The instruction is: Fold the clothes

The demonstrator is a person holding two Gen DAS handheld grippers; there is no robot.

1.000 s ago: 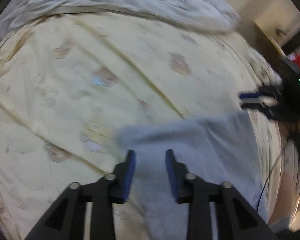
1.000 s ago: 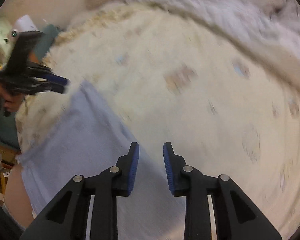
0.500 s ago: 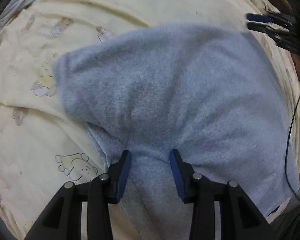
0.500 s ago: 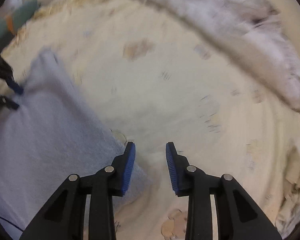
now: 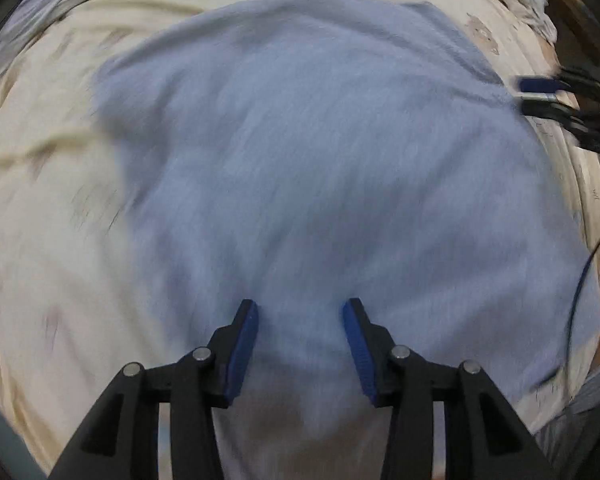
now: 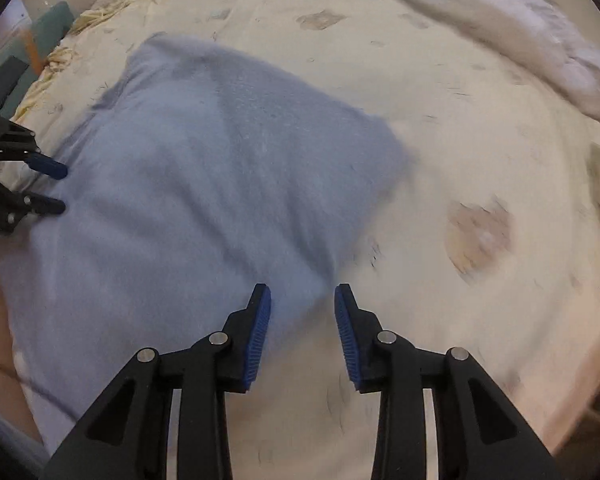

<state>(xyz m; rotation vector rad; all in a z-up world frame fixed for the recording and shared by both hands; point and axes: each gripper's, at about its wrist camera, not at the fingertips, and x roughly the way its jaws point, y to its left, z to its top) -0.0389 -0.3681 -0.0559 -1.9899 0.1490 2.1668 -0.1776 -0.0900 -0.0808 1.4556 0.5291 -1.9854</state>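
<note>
the left gripper (image 5: 300, 322) pointed almost straight down over the near part of a blue fleece (image 5: 320, 168), its jaws partly open, having just been widening, with cloth showing in the gap but the blue pads clear of it and pinching nothing. the right gripper (image 6: 302, 308) hung over the fleece's near right edge, where the cloth gave way to bare sheet (image 6: 480, 120); its jaws too were partly open and had just been spreading, the edge lying below them and not gripped (neither tool had hold of anything). in the left view the right gripper showed at the far right, just beside the fleece's side edge; in the right view the left one showed at the far left, at the opposite side. the fleece lay on the cream printed sheet of a bed in a rough, rounded rectangle, looking doubled over at least once, with soft ridges across its top and one far corner bulging; motion blur hid the finer creases. beyond it the sheet ran on to a rumpled pale duvet (image 6: 520, 20) along the far side. as a judgement, the fold looked partly made: the piece was laid down and released, while squaring the corners, smoothing the top and any further fold remained.
</note>
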